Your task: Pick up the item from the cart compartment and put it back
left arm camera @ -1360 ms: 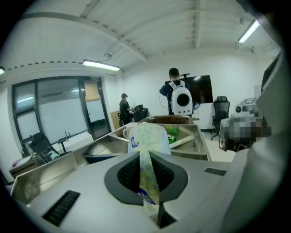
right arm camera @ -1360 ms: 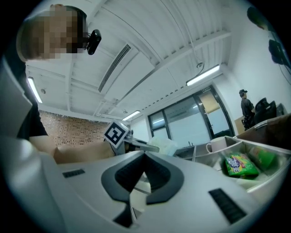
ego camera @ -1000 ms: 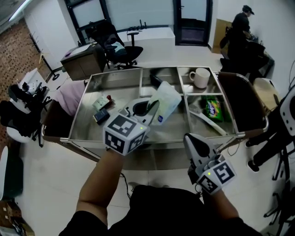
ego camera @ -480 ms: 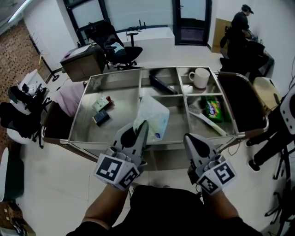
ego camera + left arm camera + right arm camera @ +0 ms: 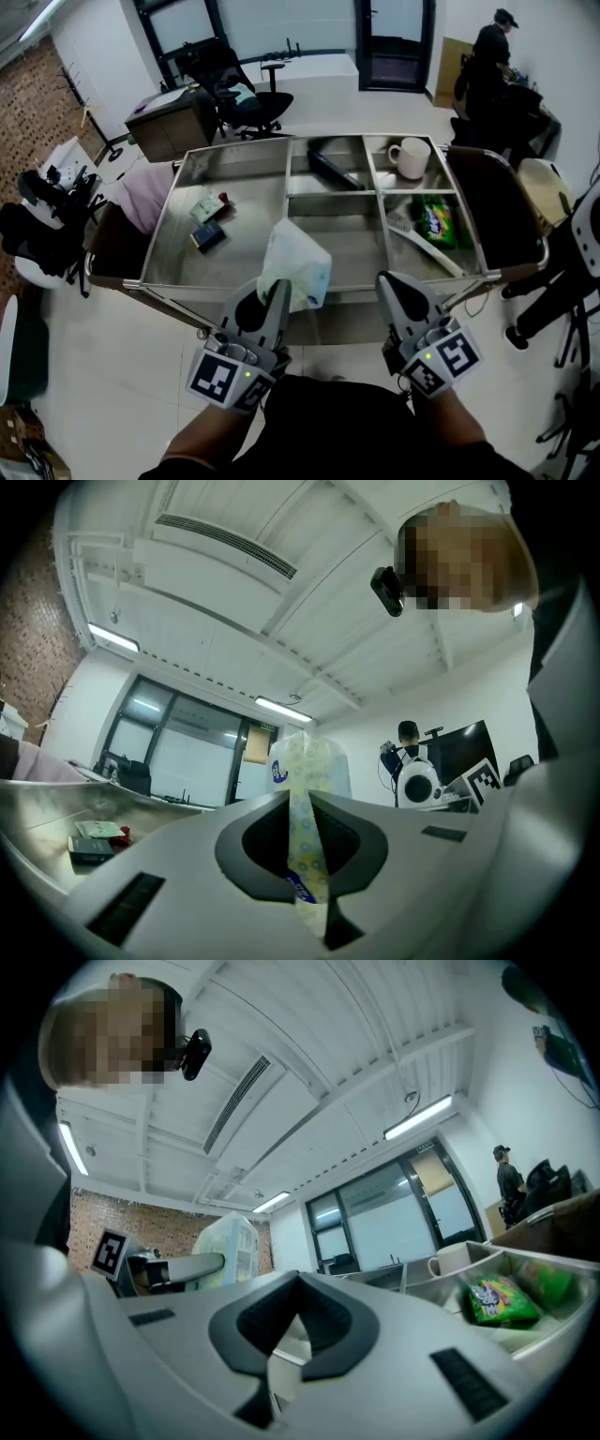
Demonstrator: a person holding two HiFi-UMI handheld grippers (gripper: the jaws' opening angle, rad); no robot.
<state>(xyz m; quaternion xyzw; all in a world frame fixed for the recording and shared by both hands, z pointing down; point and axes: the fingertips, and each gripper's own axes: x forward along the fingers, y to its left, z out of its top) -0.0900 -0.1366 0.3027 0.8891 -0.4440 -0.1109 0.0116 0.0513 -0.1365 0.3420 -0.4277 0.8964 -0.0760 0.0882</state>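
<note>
Pinching the tissue pack (image 5: 295,267) by a thin edge in left gripper (image 5: 279,287) fingers: clear only in left gripper view. From the head view, held above the near rim of the cart (image 5: 169,298). Right gripper (image 5: 383,277) fingers pressed together, empty.

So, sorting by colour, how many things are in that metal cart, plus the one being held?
White: 2 (ceramic mug, long plastic tool)
Black or dark: 2 (long bar, small flat box)
Green: 2 (snack packet, small pale box)
Red: 1 (tiny item, too small to tell)
Held by the left gripper: 1 (pale soft tissue pack)
Total: 8
</note>
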